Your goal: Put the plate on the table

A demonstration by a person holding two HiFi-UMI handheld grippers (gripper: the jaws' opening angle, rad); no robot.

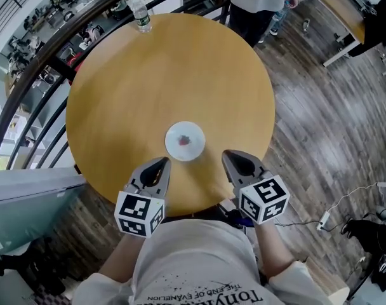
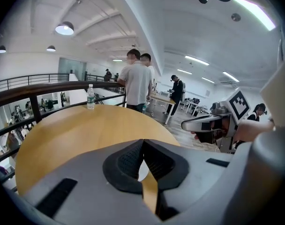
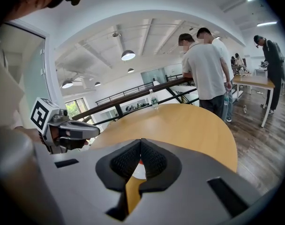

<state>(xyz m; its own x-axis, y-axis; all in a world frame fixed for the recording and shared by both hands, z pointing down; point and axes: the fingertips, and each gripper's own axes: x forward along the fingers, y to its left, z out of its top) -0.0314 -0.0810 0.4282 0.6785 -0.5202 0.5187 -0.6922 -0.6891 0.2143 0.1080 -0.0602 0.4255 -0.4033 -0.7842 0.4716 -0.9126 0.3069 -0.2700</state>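
Two grippers over a round wooden counter (image 1: 148, 75), white plate (image 1: 185, 141) with a red smear lying flat on it, left gripper (image 1: 160, 164) just beside the plate's near left, right gripper (image 1: 230, 154) just beside its near right, both pairs of fingers pressed together on nothing, water bottle (image 1: 139, 13) well beyond the plate.

Round table (image 1: 148, 88): smooth wood-look top, satin sheen. Plate (image 1: 185, 140): white, glossy, ceramic-looking. Left gripper (image 1: 164, 162) and right gripper (image 1: 226, 154): matt grey plastic shells. Their pads (image 2: 128, 159): black, finely ribbed, rubbery. Floor (image 1: 320, 138): dark wood planks, visible grain, slight shine. Water bottle (image 1: 139, 14): clear plastic. Shirt (image 1: 193, 259): light matt cloth. Railing (image 1: 47, 56): dark, smooth.
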